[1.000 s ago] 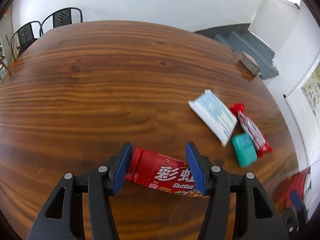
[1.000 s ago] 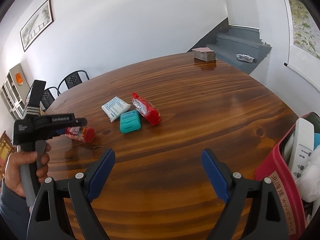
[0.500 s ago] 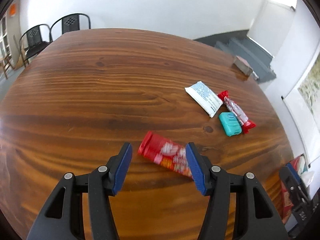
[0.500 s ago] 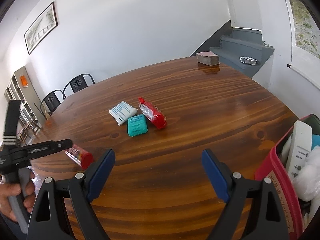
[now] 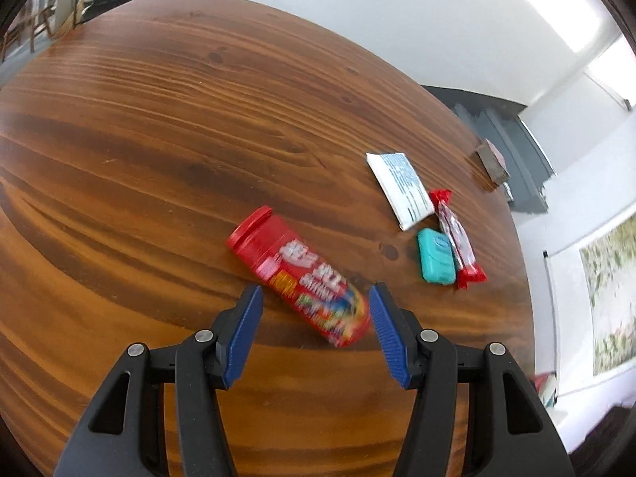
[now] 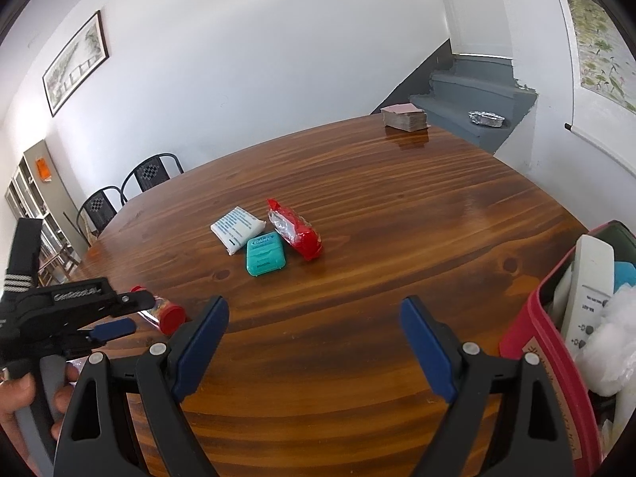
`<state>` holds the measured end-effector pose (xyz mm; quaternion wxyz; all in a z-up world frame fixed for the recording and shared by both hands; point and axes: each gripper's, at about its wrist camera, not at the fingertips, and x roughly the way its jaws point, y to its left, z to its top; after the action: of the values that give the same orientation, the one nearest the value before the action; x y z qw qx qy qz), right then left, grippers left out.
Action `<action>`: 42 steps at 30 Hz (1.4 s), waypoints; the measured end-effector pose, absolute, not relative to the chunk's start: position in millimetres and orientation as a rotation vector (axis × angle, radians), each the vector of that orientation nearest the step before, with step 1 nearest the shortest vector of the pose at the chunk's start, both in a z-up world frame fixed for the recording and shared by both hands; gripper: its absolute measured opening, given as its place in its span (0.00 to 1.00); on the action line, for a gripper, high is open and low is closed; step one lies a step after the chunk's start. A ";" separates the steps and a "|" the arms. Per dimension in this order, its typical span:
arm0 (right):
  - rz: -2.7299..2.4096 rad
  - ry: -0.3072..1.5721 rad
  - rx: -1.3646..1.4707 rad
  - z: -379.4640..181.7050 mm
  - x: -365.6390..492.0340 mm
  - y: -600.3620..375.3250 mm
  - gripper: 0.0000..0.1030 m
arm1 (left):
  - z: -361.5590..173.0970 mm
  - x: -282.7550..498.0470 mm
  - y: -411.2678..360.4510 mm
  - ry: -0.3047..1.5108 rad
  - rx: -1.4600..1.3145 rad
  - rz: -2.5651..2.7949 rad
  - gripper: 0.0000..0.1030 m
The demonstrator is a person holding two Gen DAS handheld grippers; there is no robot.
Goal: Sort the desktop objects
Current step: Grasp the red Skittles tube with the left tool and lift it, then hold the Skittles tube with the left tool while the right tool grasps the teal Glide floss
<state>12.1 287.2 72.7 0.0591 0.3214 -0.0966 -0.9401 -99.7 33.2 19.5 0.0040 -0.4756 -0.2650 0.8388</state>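
Left gripper jaws apart, not clamping; red Skittles bottle lies on the table between and just ahead of them. Right gripper jaws apart, empty. Red bin just right of it holds a white remote and white wadding.

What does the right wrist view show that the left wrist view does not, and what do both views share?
Only the right wrist view shows the red basket with a white remote in it, a wall picture, and the hand holding the left gripper. Only the left wrist view shows the label of the red Skittles bottle lying between the left gripper's open jaws. Both show the wooden table, white packet, teal case and red wrapped snack.
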 end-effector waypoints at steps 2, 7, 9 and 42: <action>-2.846 -0.292 0.968 73.5 13.1 286.5 0.88 | 14.1 -106.9 35.4 -0.844 -1.507 2.633 0.58; -2.839 -0.297 0.962 75.2 14.3 286.2 0.88 | 15.8 -120.6 49.3 -0.688 -1.465 2.723 0.63; -2.837 -0.296 0.955 76.5 15.3 285.9 0.88 | 15.9 -126.2 54.7 -0.603 -1.465 2.752 0.63; -2.658 -0.009 1.042 54.1 -26.7 247.6 0.77 | 31.8 -87.8 59.8 0.021 -1.252 2.835 0.33</action>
<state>-26.7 247.6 54.1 0.1427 0.3611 -0.0030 -0.9216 -87.8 59.8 31.8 0.0210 -0.4039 0.0067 0.9145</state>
